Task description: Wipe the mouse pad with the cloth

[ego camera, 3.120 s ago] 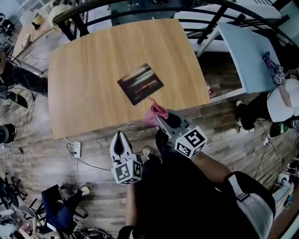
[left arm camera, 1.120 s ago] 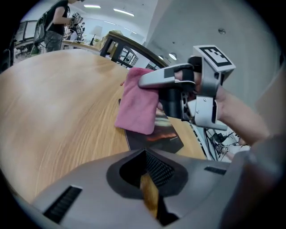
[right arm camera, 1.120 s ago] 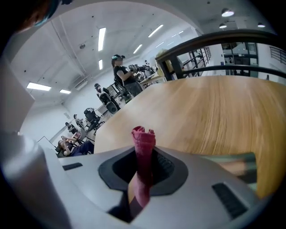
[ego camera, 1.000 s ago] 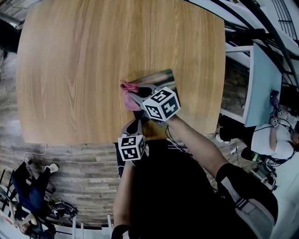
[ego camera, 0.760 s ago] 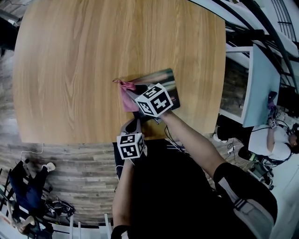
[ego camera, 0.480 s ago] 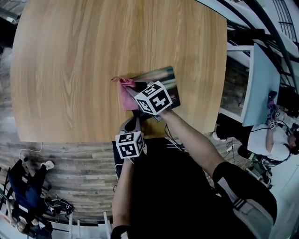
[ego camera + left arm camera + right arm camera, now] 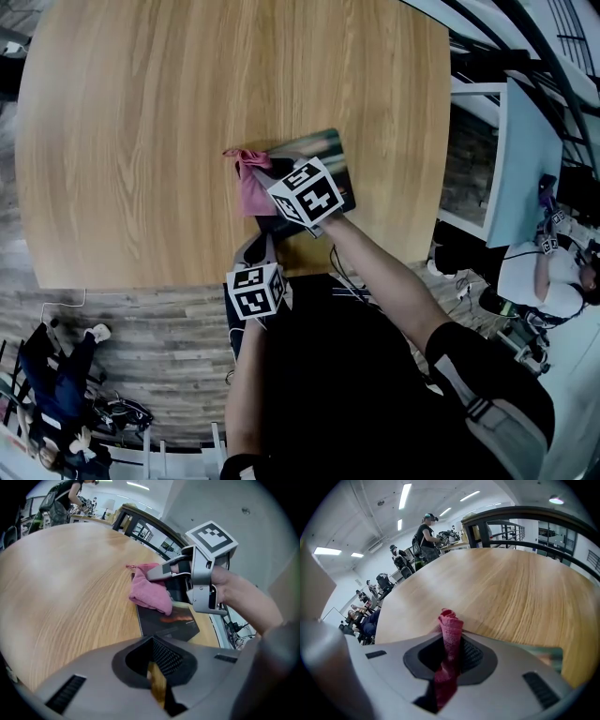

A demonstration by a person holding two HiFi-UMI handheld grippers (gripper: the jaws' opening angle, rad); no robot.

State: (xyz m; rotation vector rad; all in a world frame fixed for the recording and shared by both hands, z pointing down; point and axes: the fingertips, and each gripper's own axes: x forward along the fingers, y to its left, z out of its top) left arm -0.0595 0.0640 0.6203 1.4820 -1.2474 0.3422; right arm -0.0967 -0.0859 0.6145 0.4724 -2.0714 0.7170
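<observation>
Dragged slightly left, the cloth point(image 7: 247, 184) now overhangs the pad's point(image 7: 330, 150) left edge onto the table point(image 7: 141, 112), pinched tight in the right gripper point(image 7: 261, 169), while the left gripper point(image 7: 258, 247) hovers closed and empty nearby, so wiping seems under way.

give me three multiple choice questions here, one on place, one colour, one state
1. Where is the cloth?
A) at the edge of the mouse pad
B) on the floor
C) over a chair

2. What colour is the cloth?
A) green
B) pink
C) white

3. How is the right hand-held gripper?
A) open, empty
B) lying on the floor
C) shut on the cloth

1 A: it overlaps the pad's left edge in the head view. 2 B: it is pink in every view. 3 C: the cloth sits pinched between its jaws.
</observation>
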